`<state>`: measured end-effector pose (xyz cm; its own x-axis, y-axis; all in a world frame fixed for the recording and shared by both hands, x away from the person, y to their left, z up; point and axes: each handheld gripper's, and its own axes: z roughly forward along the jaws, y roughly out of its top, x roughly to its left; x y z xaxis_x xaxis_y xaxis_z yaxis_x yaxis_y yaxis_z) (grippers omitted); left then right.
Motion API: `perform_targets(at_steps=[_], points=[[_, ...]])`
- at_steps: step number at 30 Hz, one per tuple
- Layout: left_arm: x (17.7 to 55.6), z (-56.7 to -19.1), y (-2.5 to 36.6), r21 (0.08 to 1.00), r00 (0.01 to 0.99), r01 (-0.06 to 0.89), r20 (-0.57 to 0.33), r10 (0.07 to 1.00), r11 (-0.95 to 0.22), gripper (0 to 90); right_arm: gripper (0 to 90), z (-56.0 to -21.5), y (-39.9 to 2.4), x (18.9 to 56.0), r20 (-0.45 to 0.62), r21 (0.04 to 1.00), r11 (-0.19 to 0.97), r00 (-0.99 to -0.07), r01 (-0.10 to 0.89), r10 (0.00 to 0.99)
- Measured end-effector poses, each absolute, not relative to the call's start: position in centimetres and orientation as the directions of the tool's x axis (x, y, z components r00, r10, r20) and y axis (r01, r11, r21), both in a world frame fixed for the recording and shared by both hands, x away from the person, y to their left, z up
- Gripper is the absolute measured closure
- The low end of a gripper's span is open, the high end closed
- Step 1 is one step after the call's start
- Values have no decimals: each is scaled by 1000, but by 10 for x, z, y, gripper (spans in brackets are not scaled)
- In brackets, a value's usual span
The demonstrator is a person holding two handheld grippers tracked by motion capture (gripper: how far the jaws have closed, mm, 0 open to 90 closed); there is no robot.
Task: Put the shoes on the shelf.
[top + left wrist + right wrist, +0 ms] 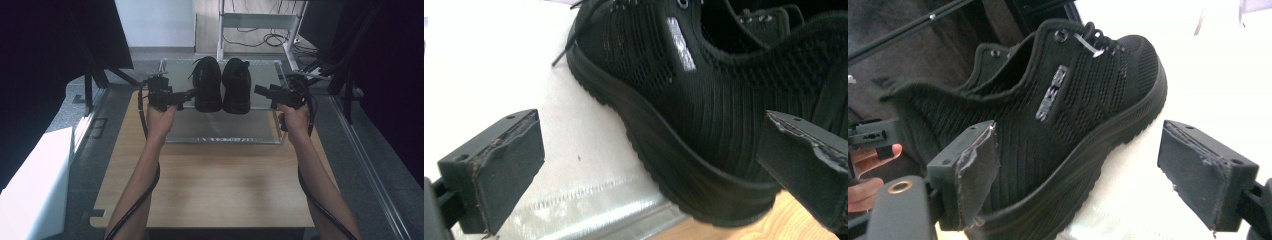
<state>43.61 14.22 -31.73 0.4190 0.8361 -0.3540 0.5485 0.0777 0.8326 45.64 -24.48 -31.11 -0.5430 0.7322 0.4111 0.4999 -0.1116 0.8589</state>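
Left tool [189, 93] first: it's aimed inward at the left shoe [207, 85], jaws spread wide with nothing between the pads. In the left gripper view the two black pads flank the heel end of that shoe [684, 100], one out over the pale tray surface, the other low beside the sole, and neither looks to be touching it. Over to the right tool [260, 90]: same story, jaws apart and empty, pointed in at the right shoe [236, 86] from the other side. The right gripper view has its pads bracketing the heel and mid part of that shoe [1073, 115], with the other hand [868, 175] glimpsed beyond it.

Now outward. Both black mesh lace-ups stand upright, side by side and just about touching, toes pointing away from the person, heels toward them. They sit in a shallow clear-walled tray [225, 132] at the far end of the wooden bench [210, 185]. The near part of the tray is bare, and so is the bench in front of it.

Progress, as I read it: this is the approach, nothing more. Both tools are lined up level with the shoes, one on each flank, but no grip is made and neither shoe looks lifted or tilted. Closing on a shoe, raising it and carrying it all seem left to do.
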Motion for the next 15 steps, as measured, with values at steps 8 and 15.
perform_targets(at_steps=[8, 15], points=[[419, -327, 144, 843, 445, 535, -340, 828, 59, 0, 138, -317, -244, 440, 362, 874, -43, -590, 483, 722], [402, -331, 141, 861, 480, 509, -273, 834, -11, 0, 112, -324, -239, 426, 322, 883, 10, -623, 468, 713]])
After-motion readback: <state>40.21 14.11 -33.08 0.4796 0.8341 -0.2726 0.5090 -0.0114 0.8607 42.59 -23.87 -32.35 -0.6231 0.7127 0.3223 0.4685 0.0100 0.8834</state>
